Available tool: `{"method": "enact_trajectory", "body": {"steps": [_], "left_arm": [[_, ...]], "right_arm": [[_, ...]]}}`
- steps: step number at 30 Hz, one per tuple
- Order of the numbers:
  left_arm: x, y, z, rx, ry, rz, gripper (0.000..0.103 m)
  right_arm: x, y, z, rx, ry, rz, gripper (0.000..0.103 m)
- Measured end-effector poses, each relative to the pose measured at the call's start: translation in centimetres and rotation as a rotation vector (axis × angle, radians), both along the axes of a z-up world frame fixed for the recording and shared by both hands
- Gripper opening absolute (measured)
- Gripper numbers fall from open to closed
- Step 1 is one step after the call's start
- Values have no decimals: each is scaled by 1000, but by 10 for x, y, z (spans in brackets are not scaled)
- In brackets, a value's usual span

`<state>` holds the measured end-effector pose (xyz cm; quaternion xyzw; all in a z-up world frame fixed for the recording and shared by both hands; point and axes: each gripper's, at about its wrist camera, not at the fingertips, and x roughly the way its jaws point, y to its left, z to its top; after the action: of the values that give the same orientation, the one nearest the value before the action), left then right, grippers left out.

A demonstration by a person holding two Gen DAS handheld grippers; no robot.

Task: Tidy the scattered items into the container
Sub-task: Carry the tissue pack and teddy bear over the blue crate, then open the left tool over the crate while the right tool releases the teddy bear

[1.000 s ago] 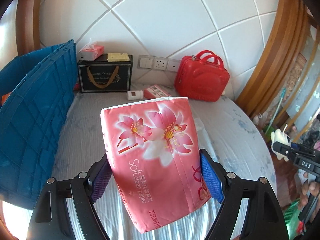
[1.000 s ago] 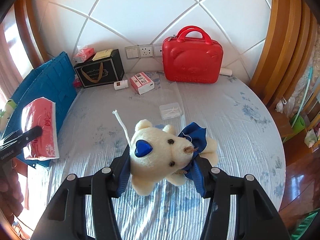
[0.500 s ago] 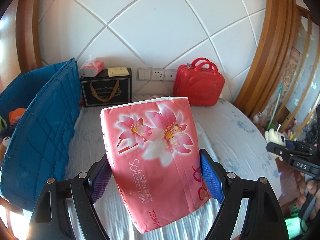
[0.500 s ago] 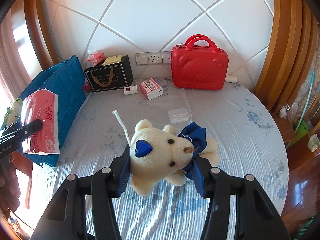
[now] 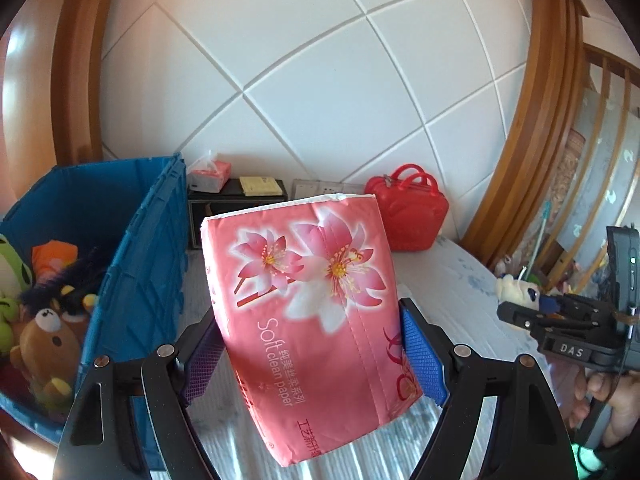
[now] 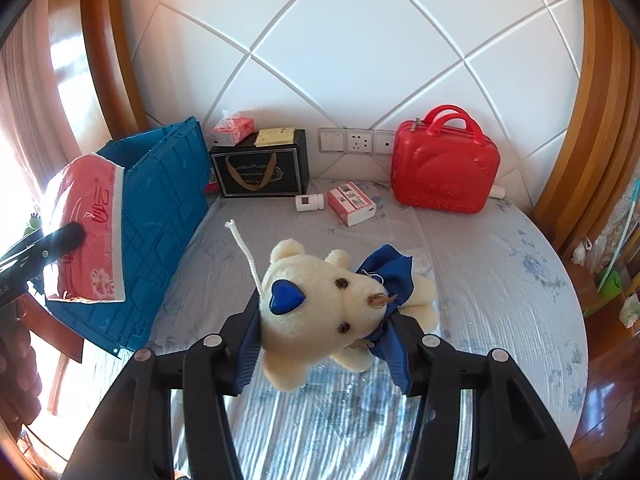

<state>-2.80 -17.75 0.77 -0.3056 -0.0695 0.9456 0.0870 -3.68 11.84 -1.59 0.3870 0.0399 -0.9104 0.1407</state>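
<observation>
My left gripper [image 5: 312, 356] is shut on a pink pack of soft tissue paper [image 5: 304, 300] and holds it in the air, right of the blue crate [image 5: 148, 264]. The crate holds several plush toys [image 5: 44, 344]. The pack also shows in the right wrist view [image 6: 86, 236], level with the crate [image 6: 164, 208] rim. My right gripper [image 6: 324, 344] is shut on a cream teddy bear with a blue bow [image 6: 324, 312], held above the bed. That gripper also shows at the right of the left wrist view [image 5: 560, 320].
At the back by the wall stand a red case [image 6: 444, 168], a black gift box [image 6: 260, 168] with a small tissue pack [image 6: 232, 130], a red-white box [image 6: 352, 202] and a white bottle [image 6: 309, 202]. The round bed [image 6: 500, 280] drops off at the right.
Both grippers have risen with their loads. The left view has swung towards the crate, so its inside with the plush toys now shows.
</observation>
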Motion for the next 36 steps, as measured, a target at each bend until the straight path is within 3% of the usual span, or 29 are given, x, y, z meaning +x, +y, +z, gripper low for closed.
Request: {"method": "enact_trajectory", "body": {"steps": [11,22,36], "left_arm": [[14,-146,24,11,69,73,81],[20,-268,19,17,75,170,81],[11,-348,10,29,76,239,81]], "right_arm": [[9,-169,44,4,75,137,52],[10,-321,57,17,86,318,52],[-10,-436,64,56,82,446,52]]}}
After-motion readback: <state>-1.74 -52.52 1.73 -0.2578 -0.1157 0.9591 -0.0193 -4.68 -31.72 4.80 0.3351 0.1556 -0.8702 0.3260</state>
